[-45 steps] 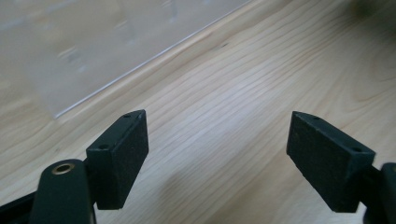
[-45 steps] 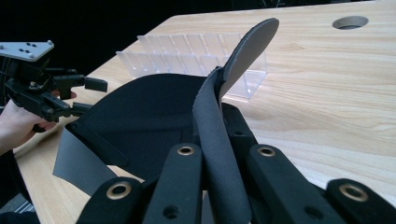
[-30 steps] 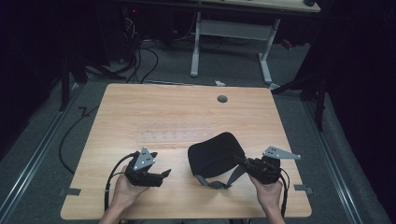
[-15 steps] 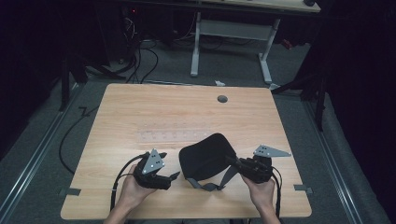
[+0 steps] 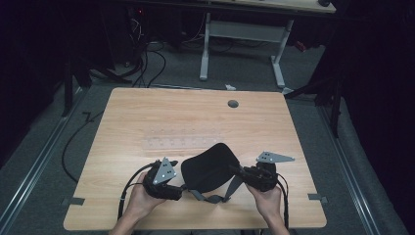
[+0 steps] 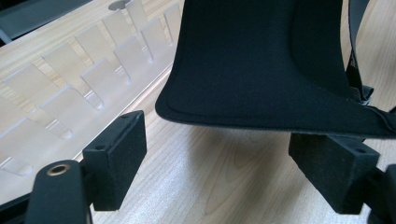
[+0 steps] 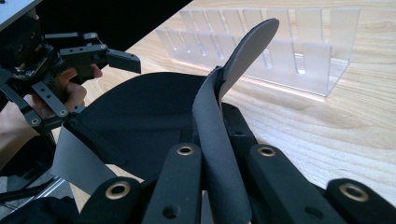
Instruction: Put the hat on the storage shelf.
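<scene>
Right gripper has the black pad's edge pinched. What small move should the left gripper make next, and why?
Probably ease the left gripper forward and shut it on the black pad. Its jaws stand open just short of the pad's near edge, which hangs above the table, while the right gripper grips the opposite edge. A second grip would steady the pad.

The pad (image 5: 208, 167) lies on the table (image 5: 147, 112) between both hand-held grippers, before the slotted rack (image 5: 178, 143).
</scene>
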The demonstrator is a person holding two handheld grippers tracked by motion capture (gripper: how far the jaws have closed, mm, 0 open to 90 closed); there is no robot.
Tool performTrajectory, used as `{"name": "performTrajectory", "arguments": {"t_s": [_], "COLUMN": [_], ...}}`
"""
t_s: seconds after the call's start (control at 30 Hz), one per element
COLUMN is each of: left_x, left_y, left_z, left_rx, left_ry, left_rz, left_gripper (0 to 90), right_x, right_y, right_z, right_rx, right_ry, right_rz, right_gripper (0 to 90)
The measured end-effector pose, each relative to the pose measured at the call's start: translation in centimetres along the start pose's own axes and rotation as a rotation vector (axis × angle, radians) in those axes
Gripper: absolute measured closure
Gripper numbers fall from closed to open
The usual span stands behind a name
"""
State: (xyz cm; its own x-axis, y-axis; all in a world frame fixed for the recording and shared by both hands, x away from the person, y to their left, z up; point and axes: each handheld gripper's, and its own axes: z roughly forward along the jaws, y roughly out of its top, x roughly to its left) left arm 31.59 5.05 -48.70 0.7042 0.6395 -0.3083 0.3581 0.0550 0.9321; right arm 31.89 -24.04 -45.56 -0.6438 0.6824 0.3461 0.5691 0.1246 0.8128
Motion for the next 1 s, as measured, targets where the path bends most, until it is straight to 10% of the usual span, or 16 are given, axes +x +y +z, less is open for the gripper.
{"name": "performTrajectory", "arguments": {"t_s": [1.0], "left_x": [-0.7], "left_y": [0.0], "left_z": [-0.1], "left_rx": [-0.012], "left_ry": [-0.027], "left_rz": [0.035], "left_gripper": [36.7], "right_x": [0.9], "right_y": [1.2], "right_z": [1.1], "right_rx": [0.016], "right_ry": [0.056], "right_rz": [0.001], "right_gripper": [86.3]}}
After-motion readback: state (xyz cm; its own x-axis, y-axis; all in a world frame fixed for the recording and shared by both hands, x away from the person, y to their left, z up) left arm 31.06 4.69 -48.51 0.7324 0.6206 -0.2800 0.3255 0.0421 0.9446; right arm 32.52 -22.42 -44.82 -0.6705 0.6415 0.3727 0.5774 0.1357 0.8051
